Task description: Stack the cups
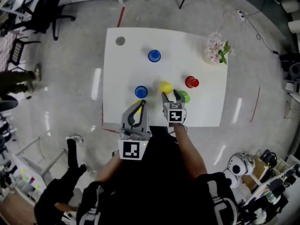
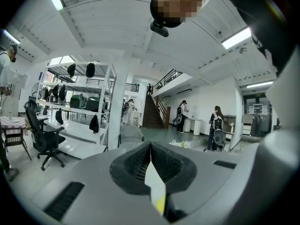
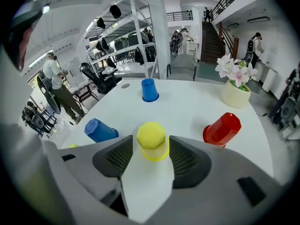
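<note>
Table [image 1: 117, 78]: plain white, with one small grey disc [image 1: 120, 41] on it.

Cups, all solid colours with no print:
- far blue cup [image 1: 154, 56]
- near blue cup [image 1: 141, 92], same blue
- yellow cup [image 1: 165, 87], bright
- red cup [image 1: 191, 82]
- green cup [image 1: 185, 96], light green

Flowers [image 1: 216, 48]: pale pink and white, green leaves. Pot [image 3: 236, 95]: cream.

My left tongs [image 1: 140, 103] and right tongs [image 1: 171, 95]: grey, with dark ribbed pads. Each carries a cube of black-and-white square markers.

Floor [image 1: 70, 78]: glossy grey, with a red line [image 1: 121, 17].
</note>
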Demonstrator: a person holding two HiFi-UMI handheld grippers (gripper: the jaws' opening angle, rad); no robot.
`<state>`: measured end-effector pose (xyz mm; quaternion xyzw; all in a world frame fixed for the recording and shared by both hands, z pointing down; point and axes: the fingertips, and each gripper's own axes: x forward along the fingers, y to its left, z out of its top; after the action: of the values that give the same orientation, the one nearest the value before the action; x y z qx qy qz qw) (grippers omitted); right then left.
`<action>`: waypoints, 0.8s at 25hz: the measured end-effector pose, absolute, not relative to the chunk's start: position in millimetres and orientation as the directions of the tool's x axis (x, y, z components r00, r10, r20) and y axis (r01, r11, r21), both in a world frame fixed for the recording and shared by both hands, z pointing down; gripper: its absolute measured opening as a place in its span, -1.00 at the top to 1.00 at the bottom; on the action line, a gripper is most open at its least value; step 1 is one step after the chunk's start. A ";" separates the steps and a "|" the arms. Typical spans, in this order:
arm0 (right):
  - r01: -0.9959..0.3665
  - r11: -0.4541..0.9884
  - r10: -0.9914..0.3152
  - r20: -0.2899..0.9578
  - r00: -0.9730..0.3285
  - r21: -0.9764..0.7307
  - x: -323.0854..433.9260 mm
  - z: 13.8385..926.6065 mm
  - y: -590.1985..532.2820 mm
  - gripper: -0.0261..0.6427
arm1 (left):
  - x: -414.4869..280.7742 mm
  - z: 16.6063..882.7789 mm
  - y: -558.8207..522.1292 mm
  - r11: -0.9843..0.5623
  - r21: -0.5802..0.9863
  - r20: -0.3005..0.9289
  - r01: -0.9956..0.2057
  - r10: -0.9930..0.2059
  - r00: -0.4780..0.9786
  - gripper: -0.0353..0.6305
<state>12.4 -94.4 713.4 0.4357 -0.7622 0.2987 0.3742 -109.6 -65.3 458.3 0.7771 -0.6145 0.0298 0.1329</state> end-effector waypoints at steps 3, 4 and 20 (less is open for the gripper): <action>-0.885 0.447 -0.426 0.838 -0.340 -0.131 9.7 720.1 -94.2 0.15 | -110.4 460.8 -66.3 -0.206 0.174 0.216 -0.963 -0.946 0.241 0.83; -0.883 0.451 -0.422 0.841 -0.340 -0.131 9.3 722.7 -94.1 0.15 | -110.4 461.3 -67.4 -0.206 0.172 0.214 -0.963 -0.946 0.241 0.83; -0.871 0.482 -0.462 0.816 -0.348 -0.098 14.6 715.1 -96.5 0.26 | -104.4 457.3 -58.8 -0.204 0.152 0.195 -0.967 -0.953 0.232 0.83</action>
<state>14.6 -96.5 715.1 0.4301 -0.7747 0.2719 0.3754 -104.4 -58.8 457.3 0.7754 -0.6191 0.0291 0.1213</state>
